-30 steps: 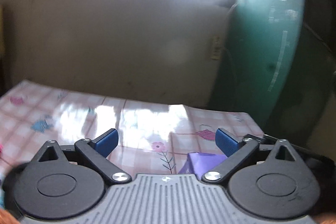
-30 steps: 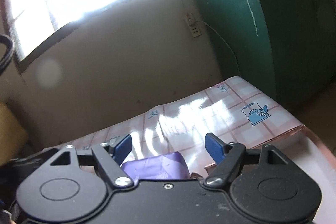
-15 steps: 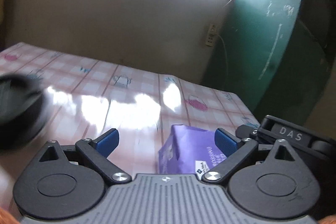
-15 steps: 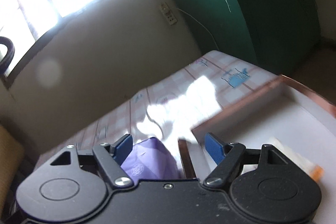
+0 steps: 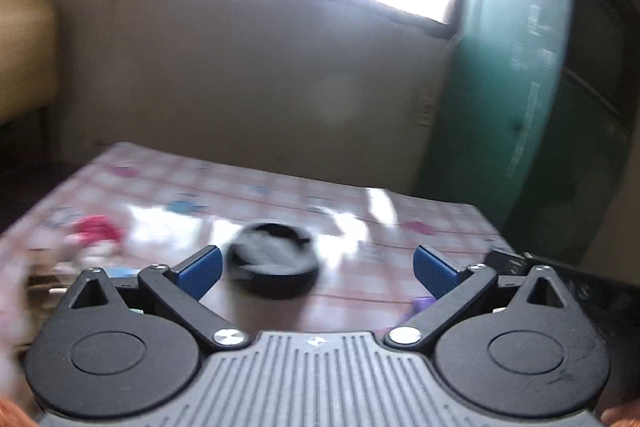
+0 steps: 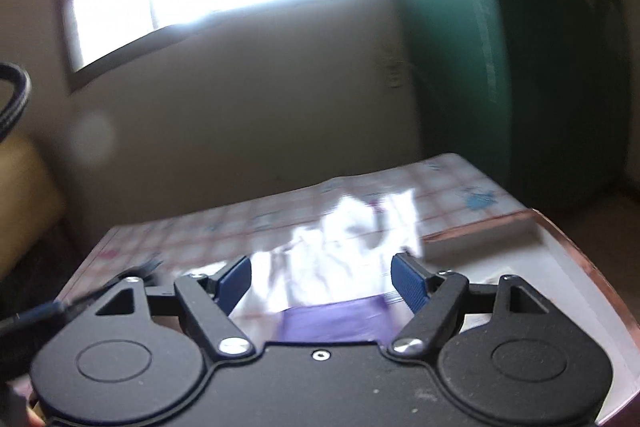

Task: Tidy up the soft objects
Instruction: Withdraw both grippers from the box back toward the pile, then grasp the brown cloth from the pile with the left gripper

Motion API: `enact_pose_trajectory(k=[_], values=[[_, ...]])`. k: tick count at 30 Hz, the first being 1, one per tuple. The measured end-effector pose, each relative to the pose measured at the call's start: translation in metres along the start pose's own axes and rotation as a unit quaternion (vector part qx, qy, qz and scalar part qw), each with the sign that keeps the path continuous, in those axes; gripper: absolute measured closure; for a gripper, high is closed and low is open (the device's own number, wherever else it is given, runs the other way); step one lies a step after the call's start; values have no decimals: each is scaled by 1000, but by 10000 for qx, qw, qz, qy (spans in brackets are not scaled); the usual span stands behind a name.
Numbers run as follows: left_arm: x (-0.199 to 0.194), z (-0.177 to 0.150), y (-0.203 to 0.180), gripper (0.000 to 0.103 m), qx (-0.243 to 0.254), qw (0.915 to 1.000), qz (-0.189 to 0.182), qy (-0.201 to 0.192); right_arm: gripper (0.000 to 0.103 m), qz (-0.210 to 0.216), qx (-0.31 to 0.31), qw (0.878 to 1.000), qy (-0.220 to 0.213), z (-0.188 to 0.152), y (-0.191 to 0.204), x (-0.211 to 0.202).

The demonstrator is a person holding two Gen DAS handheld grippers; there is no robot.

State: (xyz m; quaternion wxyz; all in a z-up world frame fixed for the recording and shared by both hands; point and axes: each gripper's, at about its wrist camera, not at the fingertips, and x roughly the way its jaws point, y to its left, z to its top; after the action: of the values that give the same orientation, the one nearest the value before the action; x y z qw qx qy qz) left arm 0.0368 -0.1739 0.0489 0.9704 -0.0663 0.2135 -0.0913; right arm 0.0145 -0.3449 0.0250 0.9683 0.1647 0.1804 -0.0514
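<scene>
Left of the left gripper: red-and-white blurred clump on the checked tablecloth, loose; too smeared to name, possibly soft items not yet sorted.
Left gripper state: jaws wide apart, nothing between the pads.
Ahead of left gripper: black round lid lying flat on the cloth, nearer the left pad, not touched.
By its right pad: sliver of the purple pack.
Right gripper state: jaws spread wide, nothing clamped.
Under/just ahead of right gripper: purple pack on the cloth, apart from both pads.
Right of right gripper: copper-rimmed tray, bare where visible.
Progress: early, by my read; no hold on anything, pack and clump still outside the tray.
</scene>
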Motion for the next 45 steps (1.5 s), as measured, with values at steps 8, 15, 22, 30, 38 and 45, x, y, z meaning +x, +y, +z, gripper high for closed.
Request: enact_pose_trajectory(k=[8, 15, 22, 30, 38, 45], values=[[-52, -7, 87, 0, -74, 9947, 1020, 95, 13, 851, -669, 9914, 738, -50, 98, 1], [-64, -26, 160, 0, -465, 9824, 1746, 466, 13, 1396, -1383, 9715, 1325, -97, 165, 14], [-64, -41, 183, 0, -456, 9823, 1651, 754, 13, 1526, -1715, 9609, 1549, -117, 187, 29], [-34, -66, 161, 0, 30, 9894, 991, 1062, 13, 1307, -1126, 9719, 1598, -102, 160, 38], [-26, -58, 195, 0, -298, 9849, 1453, 889, 13, 1516, -1160, 9698, 1516, -98, 160, 29], [-4, -66, 217, 1, -187, 9816, 1316, 1373, 13, 1621, -1188, 9681, 1497, -98, 167, 21]])
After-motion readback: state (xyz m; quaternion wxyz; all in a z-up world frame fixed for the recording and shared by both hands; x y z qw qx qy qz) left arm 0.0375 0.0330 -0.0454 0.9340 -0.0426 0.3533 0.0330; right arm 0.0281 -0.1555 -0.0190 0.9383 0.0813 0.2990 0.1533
